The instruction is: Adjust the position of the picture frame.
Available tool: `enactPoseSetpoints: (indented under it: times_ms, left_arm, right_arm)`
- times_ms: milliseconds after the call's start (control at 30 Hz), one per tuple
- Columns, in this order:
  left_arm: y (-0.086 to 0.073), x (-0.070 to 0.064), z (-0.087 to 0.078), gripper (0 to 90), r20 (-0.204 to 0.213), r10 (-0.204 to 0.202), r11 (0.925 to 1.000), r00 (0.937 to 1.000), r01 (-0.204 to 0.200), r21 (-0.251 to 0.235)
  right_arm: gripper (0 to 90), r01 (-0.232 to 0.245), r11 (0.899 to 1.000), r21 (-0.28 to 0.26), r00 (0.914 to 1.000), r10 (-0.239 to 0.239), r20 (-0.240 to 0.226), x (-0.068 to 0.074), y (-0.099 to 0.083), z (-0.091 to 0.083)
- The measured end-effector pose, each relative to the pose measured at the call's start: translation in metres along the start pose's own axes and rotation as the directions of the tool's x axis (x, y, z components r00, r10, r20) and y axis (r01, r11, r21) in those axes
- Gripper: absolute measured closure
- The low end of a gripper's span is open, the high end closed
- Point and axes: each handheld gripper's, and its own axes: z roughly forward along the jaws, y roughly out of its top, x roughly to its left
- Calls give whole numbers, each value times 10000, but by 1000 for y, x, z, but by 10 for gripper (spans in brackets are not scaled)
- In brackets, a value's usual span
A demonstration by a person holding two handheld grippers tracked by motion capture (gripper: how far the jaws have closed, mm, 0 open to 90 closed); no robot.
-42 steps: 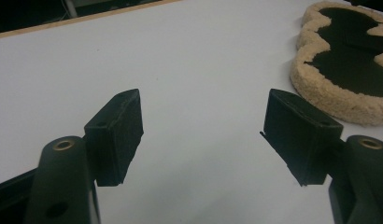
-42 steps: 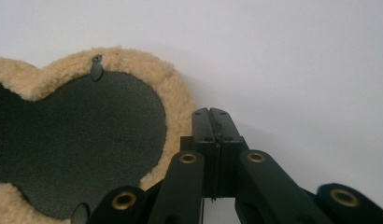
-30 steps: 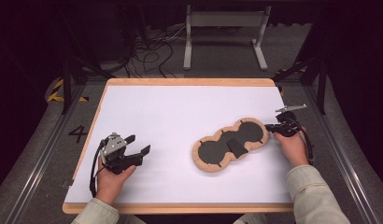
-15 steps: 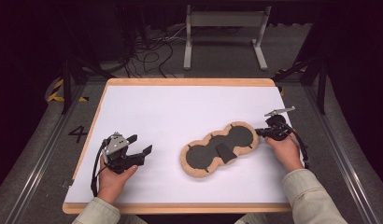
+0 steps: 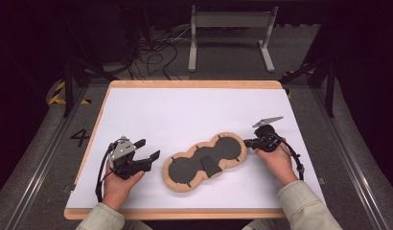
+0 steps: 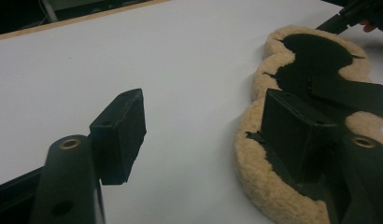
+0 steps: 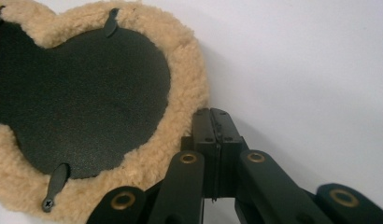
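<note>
A peanut-shaped pad (image 5: 204, 163) with a tan fleece rim and black leather middle lies flat on the white table, right of centre near the front. My right gripper (image 5: 247, 142) is shut with nothing between its jaws. Its tip (image 7: 211, 114) sits against the fleece at the pad's (image 7: 87, 93) right end. My left gripper (image 5: 149, 148) is open just left of the pad. In the left gripper view its jaws (image 6: 203, 102) stand wide apart, the right one over the fleece edge (image 6: 255, 140), and the right gripper (image 6: 353, 11) shows far off.
The white table sheet (image 5: 185, 110) has a wooden border. Behind the table stand a metal frame (image 5: 230, 19) and loose cables (image 5: 151, 48) on the floor. A painted number 4 (image 5: 79, 137) marks the floor at the left.
The pad has slid left and toward the front edge, turning slightly, with my shut right gripper following at its right end. My left gripper has barely moved.
</note>
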Motion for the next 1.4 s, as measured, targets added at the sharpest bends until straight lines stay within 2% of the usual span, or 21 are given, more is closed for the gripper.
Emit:
enactPoseSetpoints:
  times_ms: [133, 200, 267, 300, 367, 433, 533, 633, 667, 767, 800, 833, 867, 967, 1033, 1200, 1233, 1300, 1333, 1367, 1400]
  left_arm:
    - [4, -10, 1, 426, 748, 186, 9996, 9970, -202, 204]
    - [6, -18, 1, 496, 1082, 507, 9972, 9928, -563, 493]
    - [7, -22, 1, 584, 1211, 615, 9958, 9907, -691, 593]
    - [9, -25, 1, 584, 1323, 751, 9942, 9884, -845, 668]
    - [11, -32, 1, 690, 1769, 956, 9898, 9796, -1125, 876]
    - [13, -36, 0, 822, 2068, 1017, 9870, 9731, -1246, 1013]
    - [15, -43, -1, 899, 2655, 1060, 9828, 9583, -1415, 1183]
    - [18, -49, -1, 900, 3370, 1214, 9748, 9336, -1762, 1369]
    - [20, -53, -1, 900, 3660, 1327, 9687, 9211, -1986, 1488]
    - [22, -61, 1, 900, 4177, 1494, 9563, 8962, -2384, 1693]
    - [22, -61, 1, 900, 4177, 1494, 9563, 8962, -2384, 1693]
    - [23, -65, 3, 900, 4424, 1532, 9482, 8836, -2576, 1862]
    - [23, -67, 4, 900, 4547, 1608, 9428, 8760, -2726, 1918]
    - [22, -74, 10, 900, 4858, 1724, 9208, 8569, -3153, 2295]
    - [21, -76, 14, 900, 4975, 1792, 9080, 8488, -3373, 2485]
    - [16, -84, 23, 900, 5512, 1740, 8729, 8160, -3869, 2972]
    - [15, -86, 25, 900, 5596, 1749, 8599, 8101, -4025, 3139]
    - [13, -89, 29, 900, 5782, 1703, 8433, 7979, -4215, 3334]
    - [11, -90, 32, 900, 5866, 1616, 8297, 7936, -4311, 3547]
    - [10, -90, 33, 900, 5902, 1617, 8222, 7909, -4387, 3626]
    - [9, -91, 35, 900, 5884, 1570, 8150, 7932, -4405, 3764]
  right_arm:
    - [900, -57, 9983, -573, 9999, 64, 130, 0, 0, -8]
    - [900, -8, 9963, -854, 9997, 31, 257, 1, 1, -14]
    - [900, 8, 9954, -961, 9994, 25, 340, 3, 1, -17]
    - [900, 73, 9942, -1077, 9992, -31, 395, 5, 2, -20]
    - [900, 47, 9906, -1370, 9995, -5, 310, 9, 2, -26]
    - [900, -133, 9836, -1801, 9998, 104, -173, 10, 2, -33]
    - [900, -57, 9836, -1802, 10000, 57, -4, 9, 4, -40]
    - [900, -4, 9836, -1805, 10000, 9, 27, 11, 2, -45]
    - [900, 58, 9845, -1751, 10000, -48, 62, 11, 2, -45]
    - [900, 30, 9847, -1740, 10000, -31, -7, 13, 1, -47]
    - [900, 30, 9847, -1740, 10000, -31, -7, 13, 1, -47]
    - [900, 53, 9848, -1735, 10000, -56, -14, 13, 0, -47]
    - [900, 29, 9848, -1738, 10000, -36, -40, 13, 0, -48]
    - [900, -17, 9845, -1753, 9999, -11, -158, 12, -2, -49]
    - [900, -114, 9848, -1731, 9994, 58, -328, 11, -3, -48]
    - [900, -225, 9844, -1745, 9986, 137, -515, 10, -6, -50]
    - [900, -223, 9845, -1740, 9985, 134, -523, 10, -6, -50]
    - [900, -249, 9845, -1734, 9986, 165, -500, 10, -8, -51]
    - [899, -226, 9848, -1721, 9987, 144, -488, 9, -8, -51]
    - [898, -262, 9852, -1695, 9987, 182, -485, 9, -10, -52]
    - [898, -280, 9850, -1702, 9987, 203, -468, 9, -10, -52]
